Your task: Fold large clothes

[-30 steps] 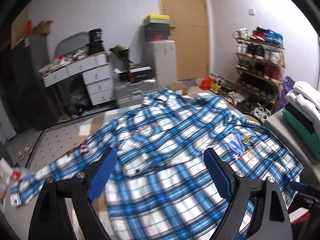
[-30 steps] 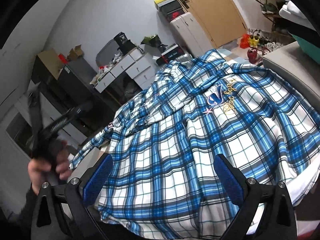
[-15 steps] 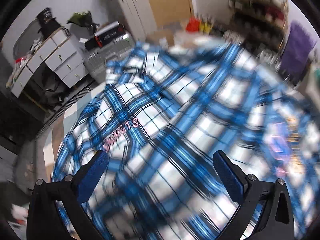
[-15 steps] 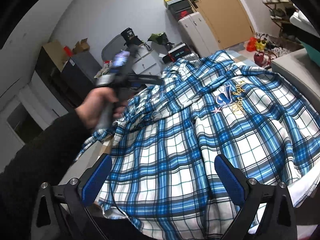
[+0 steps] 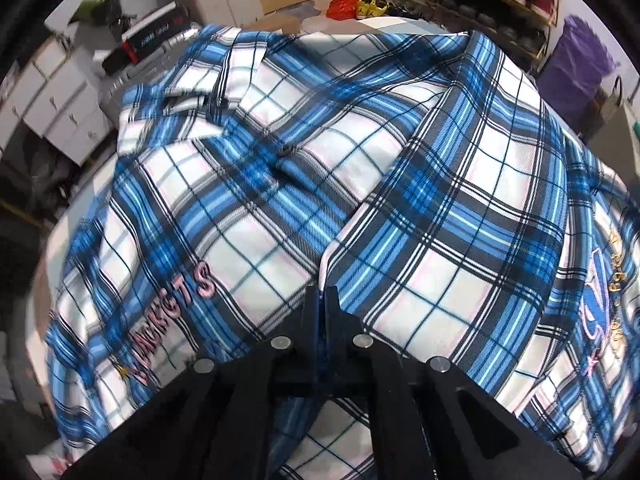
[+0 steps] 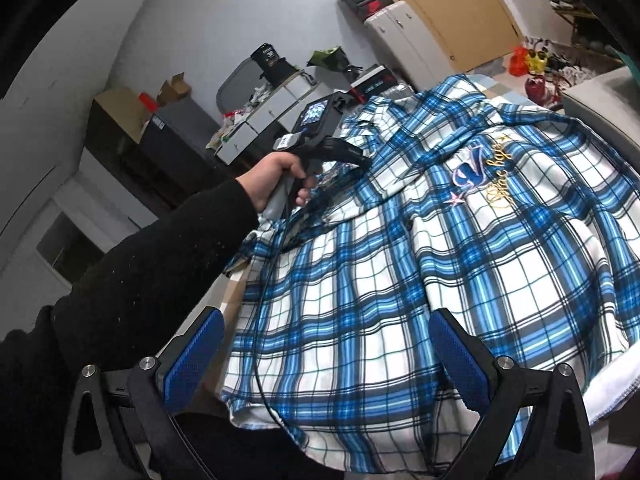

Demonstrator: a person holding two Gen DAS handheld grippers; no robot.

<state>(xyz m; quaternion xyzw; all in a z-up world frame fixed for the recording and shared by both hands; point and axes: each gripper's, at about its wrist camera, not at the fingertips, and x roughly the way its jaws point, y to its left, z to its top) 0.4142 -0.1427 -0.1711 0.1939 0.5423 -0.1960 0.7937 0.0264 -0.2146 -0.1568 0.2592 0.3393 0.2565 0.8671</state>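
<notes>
A large blue and white plaid shirt [image 5: 400, 200] lies spread face up on the table, with pink lettering on one chest side and a blue and gold emblem on the other. My left gripper [image 5: 320, 300] is shut on the shirt at its front placket, near the pink lettering. In the right wrist view the shirt [image 6: 460, 280] fills the table and the left gripper [image 6: 340, 152] shows in a hand at the shirt's far left. My right gripper [image 6: 328, 352] is open and empty, hovering over the shirt's lower hem.
White drawers [image 6: 264, 120] with clutter and a black cabinet [image 6: 132, 136] stand to the left. A white cabinet [image 6: 404, 36] and a wooden door [image 6: 448, 4] are behind. Shoe racks [image 5: 500, 0] and a purple bag [image 5: 576, 60] stand at the right.
My left gripper has swung down onto the shirt and shut on its front placket. My right gripper has stayed open over the hem.
</notes>
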